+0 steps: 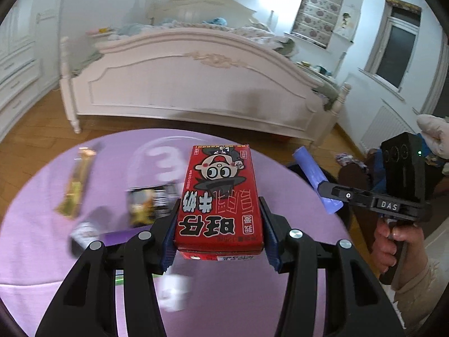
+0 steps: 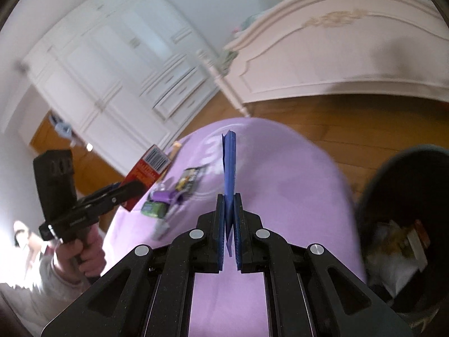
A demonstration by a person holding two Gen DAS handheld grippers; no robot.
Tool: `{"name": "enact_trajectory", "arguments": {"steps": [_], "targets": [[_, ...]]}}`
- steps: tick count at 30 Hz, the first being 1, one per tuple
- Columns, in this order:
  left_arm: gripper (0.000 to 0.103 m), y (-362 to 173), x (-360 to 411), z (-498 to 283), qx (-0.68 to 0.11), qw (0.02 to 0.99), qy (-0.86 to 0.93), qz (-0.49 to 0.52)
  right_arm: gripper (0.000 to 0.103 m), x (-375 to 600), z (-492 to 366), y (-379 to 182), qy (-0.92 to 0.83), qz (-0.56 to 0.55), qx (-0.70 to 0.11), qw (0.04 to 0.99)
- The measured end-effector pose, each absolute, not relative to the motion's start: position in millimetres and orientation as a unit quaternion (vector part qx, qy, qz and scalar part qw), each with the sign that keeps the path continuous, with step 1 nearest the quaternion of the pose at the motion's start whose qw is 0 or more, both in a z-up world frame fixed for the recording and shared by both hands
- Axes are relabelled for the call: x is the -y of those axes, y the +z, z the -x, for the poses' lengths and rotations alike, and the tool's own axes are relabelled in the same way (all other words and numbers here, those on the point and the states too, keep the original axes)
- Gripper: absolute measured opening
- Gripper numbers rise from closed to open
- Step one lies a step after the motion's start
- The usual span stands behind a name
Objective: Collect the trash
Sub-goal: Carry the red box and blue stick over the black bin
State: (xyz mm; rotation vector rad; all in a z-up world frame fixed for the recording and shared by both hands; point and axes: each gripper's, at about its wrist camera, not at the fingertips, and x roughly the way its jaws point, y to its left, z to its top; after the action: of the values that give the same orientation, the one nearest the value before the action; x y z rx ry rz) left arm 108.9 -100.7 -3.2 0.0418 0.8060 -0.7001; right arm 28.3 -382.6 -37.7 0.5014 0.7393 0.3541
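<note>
Carton (image 1: 219,196): held above the surface (image 1: 252,295) between the left tongs (image 1: 219,241), over its near middle. Wrappers (image 1: 148,205): scattered on the surface toward its left edge, behind the carton. Folded sheet (image 2: 229,168): clamped upright in the right tongs (image 2: 229,233), above the right edge. Bin (image 2: 407,224): set on the floor (image 2: 336,123) just beside the surface's right edge, litter lying in it. Bed (image 1: 196,84): placed beyond the far edge.

red carton (image 1: 219,196), cartoon face and bold print on top, lifted clear above the table (image 1: 252,295), long axis pointing away. blue wrapper (image 2: 229,174), thin and flat, on edge above the table. gold wrapper (image 1: 74,185), dark packet (image 1: 148,205), green pack (image 2: 154,209), purple piece (image 2: 164,196) lying flat on the table.
</note>
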Motion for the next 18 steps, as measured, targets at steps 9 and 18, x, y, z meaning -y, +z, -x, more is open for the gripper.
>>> {"name": "enact_trajectory", "arguments": {"steps": [9,18], "targets": [[0.050,-17,203,-96,-0.395,0.828,-0.397,-0.036,0.007,463,11,-52,0.090,-0.291,-0.338,0.890],[0.050,-34,283,-85,-0.407,0.799,-0.438,-0.059,0.007,526,43,-75,0.038,-0.330,-0.331,0.883]]}}
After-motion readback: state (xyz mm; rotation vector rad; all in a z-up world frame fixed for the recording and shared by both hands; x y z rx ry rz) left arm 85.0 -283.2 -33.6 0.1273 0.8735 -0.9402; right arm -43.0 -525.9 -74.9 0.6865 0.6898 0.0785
